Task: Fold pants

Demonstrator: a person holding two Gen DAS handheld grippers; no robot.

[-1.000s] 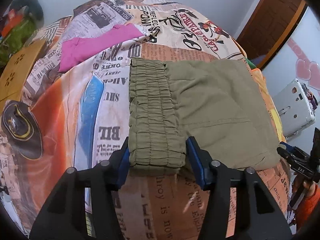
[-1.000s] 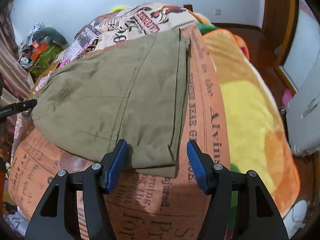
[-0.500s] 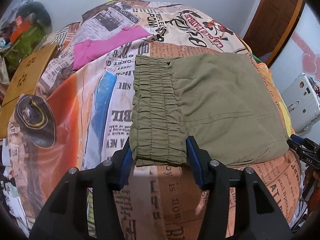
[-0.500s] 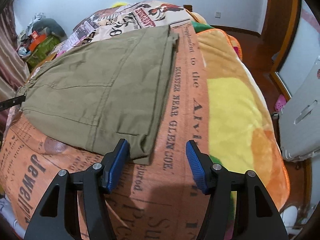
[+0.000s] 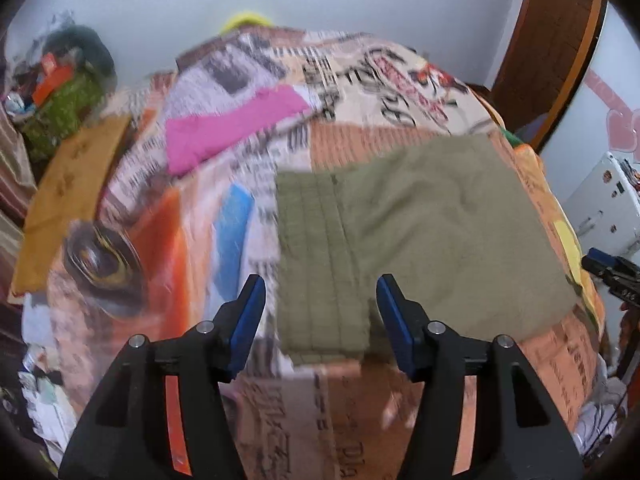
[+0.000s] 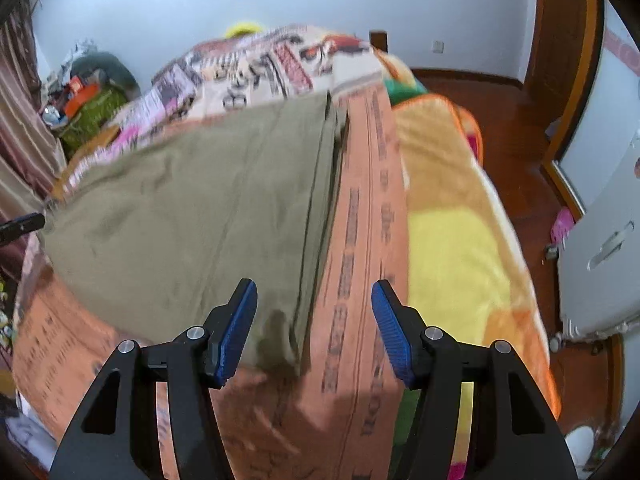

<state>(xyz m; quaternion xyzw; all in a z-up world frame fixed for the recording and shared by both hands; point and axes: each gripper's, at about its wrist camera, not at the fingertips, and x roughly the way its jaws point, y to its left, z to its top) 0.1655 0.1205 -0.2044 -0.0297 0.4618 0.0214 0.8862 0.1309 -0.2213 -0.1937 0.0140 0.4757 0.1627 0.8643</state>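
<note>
1. Left gripper (image 5: pixel 320 308): fingers spread wide, holding nothing. It hangs above the near end of the elastic waistband (image 5: pixel 316 256), apart from the cloth. Judgement: lined up with that corner because the waistband end is the natural grasp point for a fold.
2. Olive pants (image 5: pixel 432 232): lying flat on the bed (image 5: pixel 280 408), apparently already doubled into a compact rectangle, waistband at the left, folded edge at the right. Frames are motion-blurred; fine creases cannot be read.
3. Right gripper (image 6: pixel 314 312): fingers also wide and empty, above the near right corner of the pants (image 6: pixel 180 216), where the layered edge (image 6: pixel 316 208) runs away from the camera.
4. Surroundings, left to right: clutter pile (image 5: pixel 64 96) beside the bed, pink garment (image 5: pixel 232 124) on the newsprint-pattern bedspread well apart from the pants, yellow blanket (image 6: pixel 452 240), white cabinet (image 6: pixel 604 248).
5. Obstructions: nothing lies on or against the pants; both corners look reachable.
</note>
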